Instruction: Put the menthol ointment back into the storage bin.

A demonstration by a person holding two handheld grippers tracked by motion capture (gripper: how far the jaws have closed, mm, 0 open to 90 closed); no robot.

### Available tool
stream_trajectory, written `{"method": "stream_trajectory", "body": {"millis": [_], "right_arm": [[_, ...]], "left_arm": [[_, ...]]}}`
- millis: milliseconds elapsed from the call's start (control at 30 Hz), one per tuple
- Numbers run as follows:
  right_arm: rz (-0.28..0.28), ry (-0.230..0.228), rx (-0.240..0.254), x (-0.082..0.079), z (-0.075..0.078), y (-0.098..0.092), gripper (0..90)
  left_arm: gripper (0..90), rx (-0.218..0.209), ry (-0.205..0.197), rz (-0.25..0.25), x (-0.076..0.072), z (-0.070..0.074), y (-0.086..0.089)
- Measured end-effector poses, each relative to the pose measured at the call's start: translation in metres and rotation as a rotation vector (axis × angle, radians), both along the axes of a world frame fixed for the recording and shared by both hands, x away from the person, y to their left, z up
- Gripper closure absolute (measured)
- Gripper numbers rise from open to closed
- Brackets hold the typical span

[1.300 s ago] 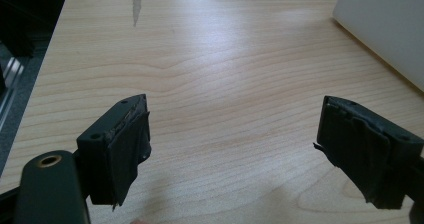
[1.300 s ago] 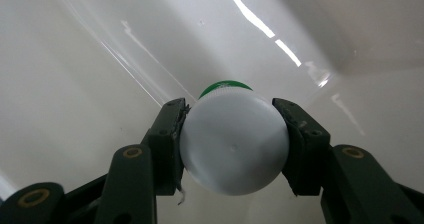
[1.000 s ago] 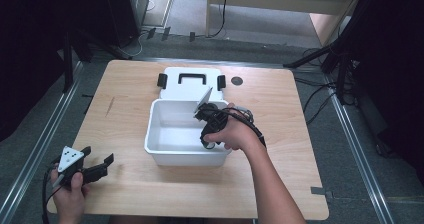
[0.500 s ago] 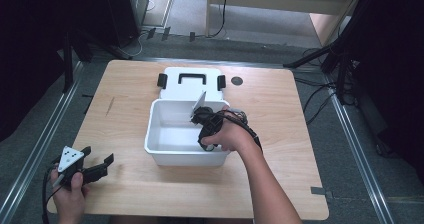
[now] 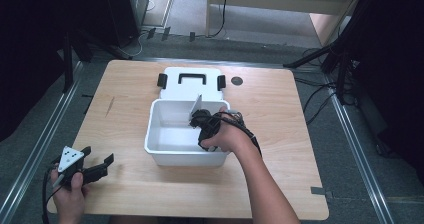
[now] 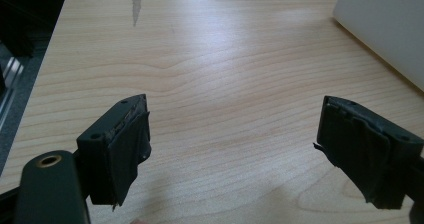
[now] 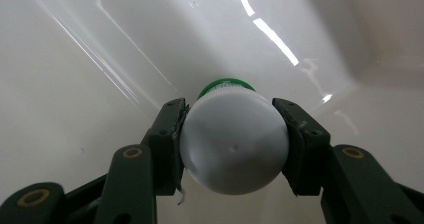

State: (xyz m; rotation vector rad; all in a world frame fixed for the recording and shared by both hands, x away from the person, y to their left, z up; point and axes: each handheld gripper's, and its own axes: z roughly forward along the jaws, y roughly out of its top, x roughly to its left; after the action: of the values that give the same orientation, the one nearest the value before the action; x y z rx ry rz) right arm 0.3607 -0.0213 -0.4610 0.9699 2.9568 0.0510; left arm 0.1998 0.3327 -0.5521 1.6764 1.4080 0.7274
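Right gripper (image 7: 232, 149) is pinching a white bottle (image 7: 234, 146) with a green cap, down inside the white bin (image 5: 165, 154). I am lowering it slowly, keeping it off the wall, before releasing. Left gripper (image 6: 250, 159) is resting spread on the table (image 6: 210, 74).

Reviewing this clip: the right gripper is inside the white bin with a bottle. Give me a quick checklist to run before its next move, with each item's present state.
1. Right gripper shut on the white bottle: ok, both pads press its sides.
2. Bottle inside the white bin: ok, the bin's glossy walls surround it.
3. Bottle resting on the bin floor: cannot tell.
4. Green cap on the bottle: ok, it shows at the far end.
5. Left gripper out of the way: ok, open and empty over the table, beside the bin.
6. Lid clear of the bin: ok, it lies behind it.
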Motion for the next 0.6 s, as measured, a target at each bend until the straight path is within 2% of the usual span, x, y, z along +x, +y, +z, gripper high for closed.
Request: {"method": "stream_trajectory", "body": {"millis": [200,367,600], "right_arm": [[0.028,-0.012,-0.064,-0.002,-0.0041,0.0031,51.0],[0.041,-0.017,-0.085,-0.0031,-0.0058,0.0041,50.7],[0.049,-0.018,-0.083,-0.0037,-0.0053,0.0036,50.3]], "left_arm": [[14.9,-0.001,0.0,-0.001,0.0,0.0,0.0001],[14.9,-0.001,-0.001,-0.001,0.0,0.0,0.0001],[14.9,0.0,0.001,-0.002,0.0,0.0,0.0002]]}}
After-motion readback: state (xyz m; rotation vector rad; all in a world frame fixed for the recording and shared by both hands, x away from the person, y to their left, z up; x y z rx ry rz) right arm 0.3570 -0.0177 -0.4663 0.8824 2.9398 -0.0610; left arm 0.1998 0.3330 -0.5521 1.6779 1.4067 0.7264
